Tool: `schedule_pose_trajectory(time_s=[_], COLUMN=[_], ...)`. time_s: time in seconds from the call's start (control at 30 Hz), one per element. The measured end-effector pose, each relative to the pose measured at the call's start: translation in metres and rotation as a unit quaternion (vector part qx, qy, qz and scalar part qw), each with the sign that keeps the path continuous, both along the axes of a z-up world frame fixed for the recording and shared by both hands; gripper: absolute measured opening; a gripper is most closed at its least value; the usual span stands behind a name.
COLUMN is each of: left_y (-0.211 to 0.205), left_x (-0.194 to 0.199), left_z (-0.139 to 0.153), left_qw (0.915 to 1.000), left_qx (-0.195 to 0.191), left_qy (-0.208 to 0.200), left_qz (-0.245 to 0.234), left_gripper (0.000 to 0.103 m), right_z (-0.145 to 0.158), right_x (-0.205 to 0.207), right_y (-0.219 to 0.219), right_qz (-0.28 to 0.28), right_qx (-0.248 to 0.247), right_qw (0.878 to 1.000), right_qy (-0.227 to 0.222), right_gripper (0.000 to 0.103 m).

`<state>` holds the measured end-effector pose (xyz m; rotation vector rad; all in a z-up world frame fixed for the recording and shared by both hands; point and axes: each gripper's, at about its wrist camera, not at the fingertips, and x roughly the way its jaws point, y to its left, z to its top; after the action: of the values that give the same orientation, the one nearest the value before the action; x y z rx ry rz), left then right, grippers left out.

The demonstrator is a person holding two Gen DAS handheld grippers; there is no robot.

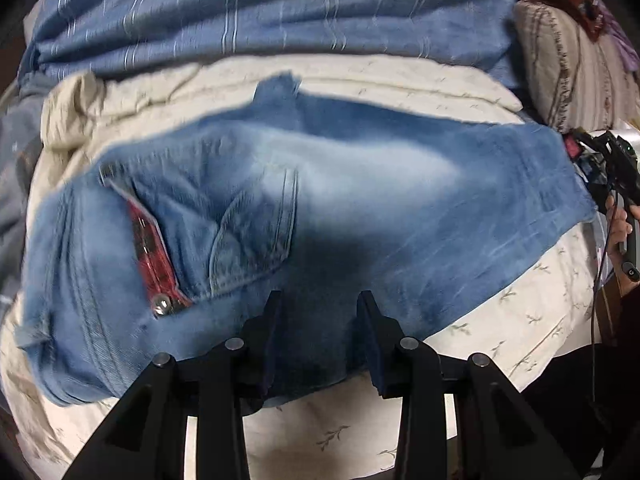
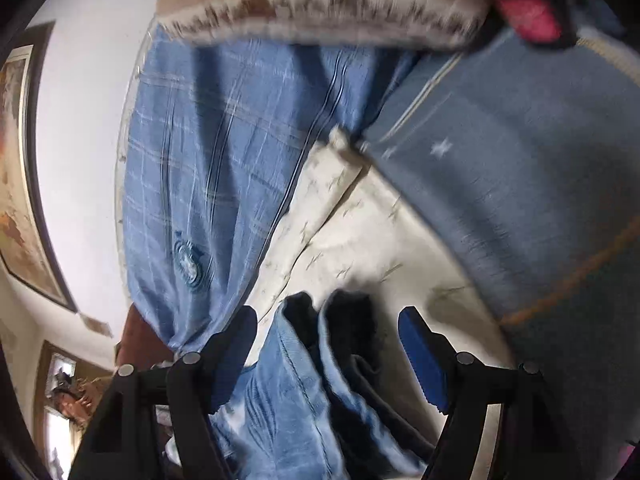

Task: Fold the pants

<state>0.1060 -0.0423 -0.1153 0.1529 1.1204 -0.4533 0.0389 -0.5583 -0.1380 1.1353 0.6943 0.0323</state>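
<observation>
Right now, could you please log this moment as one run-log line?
task: fold pants | jeans: flat on cream bedsheet | left tool: open over near edge | right tool: open around leg ends

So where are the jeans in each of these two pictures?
Left wrist: the jeans fill the middle, spread flat across the cream sheet, beyond the left gripper.
Right wrist: only their leg ends show, bottom centre, between the fingers of the open right gripper.
Shared landmark: the blue striped cover.
</observation>
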Motion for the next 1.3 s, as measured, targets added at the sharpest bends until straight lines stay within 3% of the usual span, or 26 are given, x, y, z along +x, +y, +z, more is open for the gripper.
schedule_pose_trajectory(time_s=[0.1, 0.13, 0.17, 0.2, 0.23, 0.3, 0.37, 0.5, 0.6, 0.7, 0.87, 0.93, 1.1, 1.17, 1.27, 1.3], left_y=[-0.001, -0.002, -0.002, -0.002, -0.002, 0.000, 0.000, 0.003, 0.005, 0.006, 0.009, 0.010, 0.008, 0.008, 0.011, 0.012], left_x=[-0.004, -0.005, -0.005, -0.006, -0.005, -0.005, -0.007, -0.009, -0.010, -0.008, -0.008, -0.009, -0.010, -0.010, -0.010, -0.010], left_z=[-0.001, -0.001, -0.001, 0.000, 0.000, 0.000, 0.001, 0.001, 0.001, 0.002, 0.004, 0.002, 0.000, 0.001, 0.002, 0.002], left_qw=[0.9999, 0.9998, 0.9998, 0.9997, 0.9998, 0.9999, 0.9999, 0.9999, 0.9998, 0.9998, 0.9995, 0.9995, 0.9996, 0.9996, 0.9994, 0.9993], left_qx=[0.009, 0.013, 0.015, 0.014, 0.012, 0.006, 0.003, -0.004, -0.012, -0.015, -0.030, -0.032, -0.026, -0.026, -0.033, -0.036], left_qy=[-0.011, -0.012, -0.013, -0.013, -0.012, -0.009, -0.010, -0.011, -0.009, -0.006, 0.004, 0.004, 0.000, 0.002, 0.007, 0.008], left_qz=[-0.005, -0.009, -0.010, -0.011, -0.011, -0.008, -0.008, -0.010, -0.008, -0.008, -0.004, -0.004, -0.007, -0.007, -0.004, -0.004], left_gripper=[0.038, 0.038, 0.038, 0.038, 0.038, 0.038, 0.038, 0.038, 0.038, 0.038, 0.038, 0.038, 0.039, 0.039, 0.039, 0.039], right_z=[-0.008, -0.003, 0.003, 0.011, 0.023, 0.048, 0.058, 0.069, 0.078, 0.072, 0.041, 0.031, 0.016, 0.010, 0.017, 0.022], right_x=[0.020, 0.024, 0.026, 0.026, 0.023, 0.011, 0.000, -0.033, -0.064, -0.075, -0.072, -0.068, -0.048, -0.037, -0.033, -0.034], right_y=[0.017, 0.025, 0.032, 0.037, 0.041, 0.048, 0.052, 0.043, 0.031, 0.032, 0.048, 0.052, 0.052, 0.059, 0.074, 0.076], right_qz=[0.028, 0.036, 0.050, 0.058, 0.057, 0.058, 0.056, -0.004, -0.042, -0.025, 0.031, 0.027, 0.034, 0.058, 0.073, 0.073], right_qx=[-0.020, -0.034, -0.026, -0.017, -0.027, -0.054, -0.075, -0.147, -0.161, -0.144, -0.116, -0.119, -0.113, -0.104, -0.156, -0.160], right_qw=[0.999, 0.999, 0.998, 0.998, 0.996, 0.990, 0.987, 0.984, 0.982, 0.987, 0.992, 0.991, 0.991, 0.990, 0.981, 0.981], right_qy=[0.020, 0.017, -0.004, -0.030, -0.059, -0.116, -0.132, -0.097, -0.094, -0.069, 0.025, 0.052, 0.062, 0.071, 0.088, 0.079], right_gripper=[0.076, 0.072, 0.064, 0.048, 0.042, 0.042, 0.042, 0.043, 0.058, 0.060, 0.060, 0.060, 0.060, 0.049, 0.015, 0.009])
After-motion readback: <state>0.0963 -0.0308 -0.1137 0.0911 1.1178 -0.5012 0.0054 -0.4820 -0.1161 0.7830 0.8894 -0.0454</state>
